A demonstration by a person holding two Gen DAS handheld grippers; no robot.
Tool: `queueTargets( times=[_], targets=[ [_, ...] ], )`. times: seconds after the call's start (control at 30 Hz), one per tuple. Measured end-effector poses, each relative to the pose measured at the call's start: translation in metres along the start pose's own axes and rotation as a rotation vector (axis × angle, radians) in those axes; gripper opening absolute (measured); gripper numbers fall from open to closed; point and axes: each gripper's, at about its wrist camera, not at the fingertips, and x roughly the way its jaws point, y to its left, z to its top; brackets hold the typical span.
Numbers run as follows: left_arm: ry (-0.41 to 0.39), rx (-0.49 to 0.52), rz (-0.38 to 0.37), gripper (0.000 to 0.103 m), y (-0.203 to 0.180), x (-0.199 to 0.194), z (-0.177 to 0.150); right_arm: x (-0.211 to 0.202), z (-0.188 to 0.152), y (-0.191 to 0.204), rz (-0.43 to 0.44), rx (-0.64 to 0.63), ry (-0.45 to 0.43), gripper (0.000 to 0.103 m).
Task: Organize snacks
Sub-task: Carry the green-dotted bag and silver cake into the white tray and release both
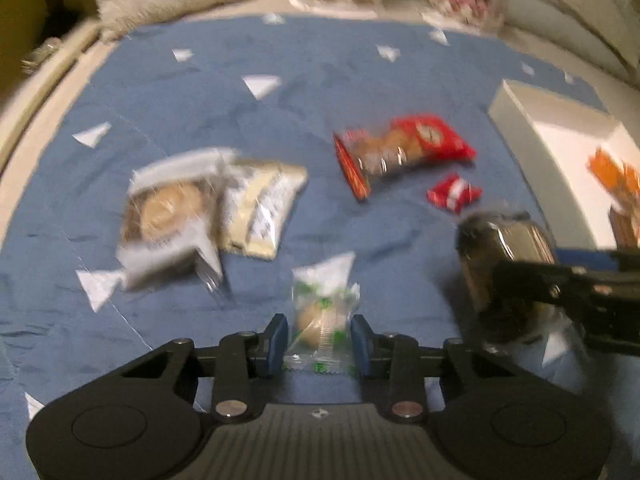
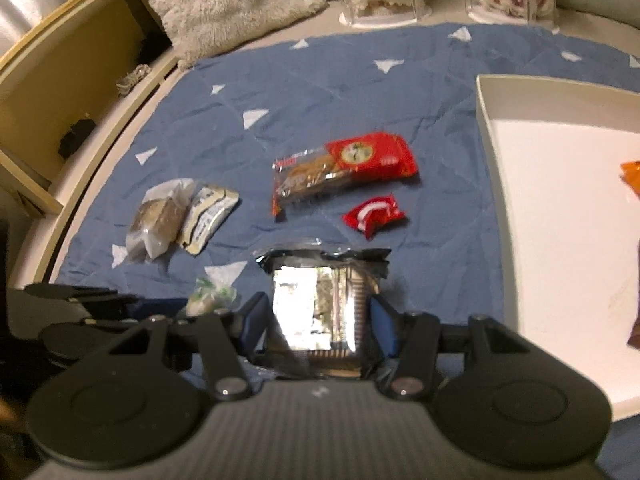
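A: What was the left gripper (image 1: 319, 340) doing?

B: Its 2 blue pads sat on either side of a small clear-and-green wrapped sweet (image 1: 323, 316), closed in against the wrapper. From the right wrist view the same sweet (image 2: 208, 298) showed just left of the right gripper.

A: And the right gripper (image 2: 316, 316)?

B: It was clamped on a shiny dark foil packet (image 2: 320, 304), pads pressed to both sides. In the left wrist view that packet (image 1: 500, 256) hung near the white box (image 1: 532, 140), though the picture was blurred.

A: Where were the other snacks?

B: On the blue quilt (image 2: 352, 92) with white triangles. A long red biscuit pack (image 2: 344, 168) lay mid-cloth, a small red sachet (image 2: 374, 216) just beside it toward the box. Further left, 2 packets touched each other: a clear one with a brown cake (image 2: 158, 220) and a cream-and-black one (image 2: 208, 218).

A: Anything in the box?

B: The white box (image 2: 560, 208) stood at the right, with an orange wrapper (image 2: 632, 176) at its far edge.
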Motion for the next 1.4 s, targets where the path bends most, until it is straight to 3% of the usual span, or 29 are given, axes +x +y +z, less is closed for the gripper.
queueTargets(
  times=[0.13, 0.37, 0.8, 1.1, 1.4],
  targets=[
    [-0.061, -0.072, -0.027, 0.033, 0.002, -0.018, 0.007, -0.015, 0.005, -0.008, 0.013, 0.007, -0.034, 0.060],
    [-0.126, -0.105, -0.089, 0.032, -0.018, -0.041, 0.018, -0.055, 0.016, -0.031, 0.037, 0.022, -0.124, 0.060],
    [-0.191, -0.118, -0.180, 0.032, -0.074, -0.056, 0.036, -0.102, 0.014, -0.101, -0.034, 0.125, -0.218, 0.060],
    [-0.205, -0.101, -0.274, 0.032, -0.132, -0.050, 0.051, -0.107, 0.008, -0.137, -0.075, 0.169, -0.209, 0.060],
    [-0.223, -0.115, -0.326, 0.032, -0.170, -0.029, 0.071, -0.087, -0.002, -0.148, -0.079, 0.196, -0.112, 0.060]
  ],
)
